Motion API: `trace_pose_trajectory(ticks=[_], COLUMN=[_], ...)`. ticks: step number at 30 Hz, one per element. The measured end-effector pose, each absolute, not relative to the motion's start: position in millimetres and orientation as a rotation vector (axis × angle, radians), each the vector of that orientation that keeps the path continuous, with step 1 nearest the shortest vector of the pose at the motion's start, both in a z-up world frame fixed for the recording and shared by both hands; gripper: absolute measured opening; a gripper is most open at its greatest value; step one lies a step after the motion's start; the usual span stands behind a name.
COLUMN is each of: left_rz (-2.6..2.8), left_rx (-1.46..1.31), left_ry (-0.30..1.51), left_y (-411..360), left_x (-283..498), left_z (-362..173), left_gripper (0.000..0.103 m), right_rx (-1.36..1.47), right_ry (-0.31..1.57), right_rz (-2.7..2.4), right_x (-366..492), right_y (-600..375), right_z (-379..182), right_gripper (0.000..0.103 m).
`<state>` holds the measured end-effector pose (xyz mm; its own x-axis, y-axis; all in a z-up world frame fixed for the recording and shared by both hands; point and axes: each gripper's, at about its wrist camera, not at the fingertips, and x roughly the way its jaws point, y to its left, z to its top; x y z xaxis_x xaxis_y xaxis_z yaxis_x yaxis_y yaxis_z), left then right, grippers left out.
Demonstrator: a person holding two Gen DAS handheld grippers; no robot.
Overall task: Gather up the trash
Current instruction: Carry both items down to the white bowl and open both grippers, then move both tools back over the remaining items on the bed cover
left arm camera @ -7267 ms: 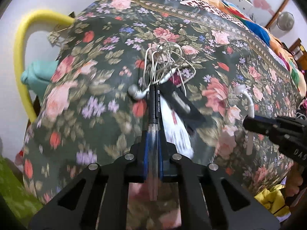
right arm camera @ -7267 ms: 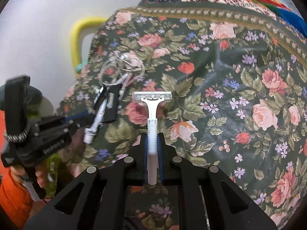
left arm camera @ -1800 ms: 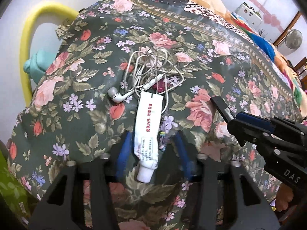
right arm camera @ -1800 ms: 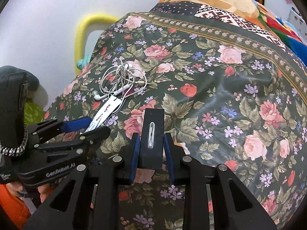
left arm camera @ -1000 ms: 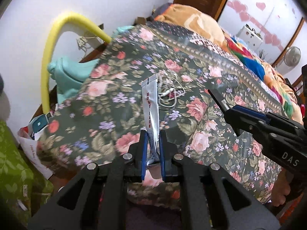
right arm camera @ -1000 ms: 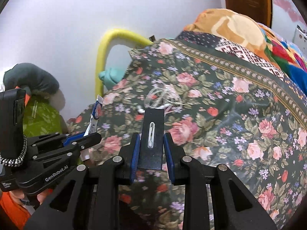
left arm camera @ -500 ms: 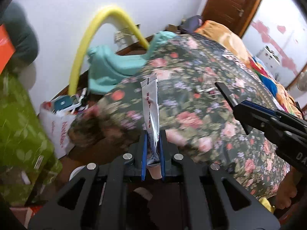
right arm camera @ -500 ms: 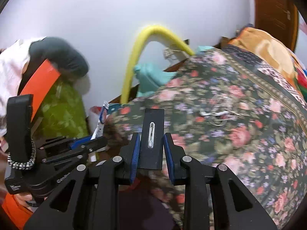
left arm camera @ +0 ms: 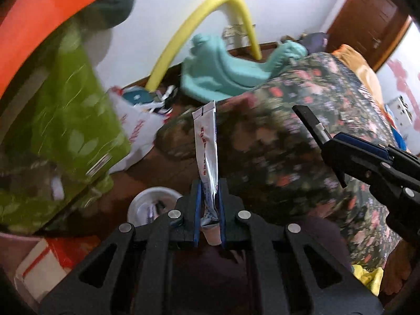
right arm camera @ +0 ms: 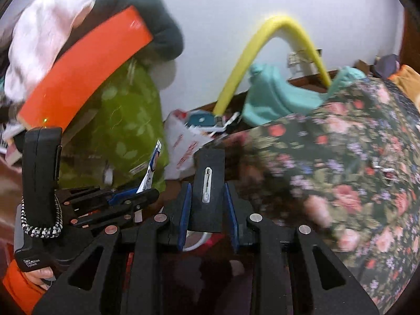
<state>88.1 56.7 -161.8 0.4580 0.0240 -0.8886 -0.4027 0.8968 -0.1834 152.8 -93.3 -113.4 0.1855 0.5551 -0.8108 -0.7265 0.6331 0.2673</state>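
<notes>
My left gripper (left arm camera: 209,197) is shut on a white squeezed tube (left arm camera: 206,141) with red print, standing upright between the blue pads, cap end down. The tube (right arm camera: 152,162) and the left gripper (right arm camera: 136,197) also show at the lower left of the right wrist view. My right gripper (right arm camera: 207,199) is shut on a flat black box (right arm camera: 208,183) with a white slot on its face. That black box (left arm camera: 311,123) and the right gripper (left arm camera: 330,144) appear at the right of the left wrist view. A white round bin (left arm camera: 151,204) with trash in it sits on the floor just below the left fingers.
The bed's floral cover (left arm camera: 302,136) hangs at the right. A green leaf-print bag (left arm camera: 65,120), a white plastic bag (left arm camera: 136,128), a teal plastic object (left arm camera: 225,71), a yellow hoop (left arm camera: 199,15) and an orange band (right arm camera: 84,71) crowd the left by the wall. A red-white box (left arm camera: 44,260) lies low left.
Both grippers have swung left off the bed, keeping the tube and the black box. The floor, green bag and white bin have come into view; the earphones have dropped out of the left view.
</notes>
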Motion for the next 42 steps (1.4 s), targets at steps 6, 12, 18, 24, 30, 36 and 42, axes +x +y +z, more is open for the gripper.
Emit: trace_pose_trajectory(ticks=[6, 12, 18, 24, 30, 36, 42], left_rz=[0.326, 0.382, 0.406, 0.4, 0.425, 0.413, 0.404], left_rx=[-0.475, -0.547, -0.634, -0.684, -0.679, -0.653, -0.605], left_ry=[1.127, 1.206, 1.28, 1.286, 1.291, 1.28, 1.248], left_y=[91.3, 116.9, 138.5, 150.2, 156.0, 151.9, 140.4], left_x=[64.4, 49.6, 39.7, 37.9, 36.4, 33.9, 36.7], left_z=[-198.7, -244.5, -284.7, -296.2, -295.5, -284.1, -259.8], left_gripper=[0.01, 0.01, 0.01, 0.01, 0.017, 0.017, 0.017], right_rx=[-0.28, -0.354, -0.386, -0.38, -0.409, -0.417, -0.408], right_ry=[1.119, 1.206, 1.309, 1.369, 1.38, 1.346, 1.28], right_rz=[0.96, 0.984, 1.012, 1.038, 1.019, 1.011, 1.005], right_x=[133.5, 124.4, 119.4, 117.2, 119.3, 118.7, 118.9], right_y=[-47.4, -9.2, 20.8, 42.2, 47.3, 35.9, 16.0], right_z=[-147.5, -189.3, -221.1, -232.4, -233.3, -222.8, -199.5], right_gripper=[0.023, 0.023, 0.023, 0.024, 0.036, 0.036, 0.036])
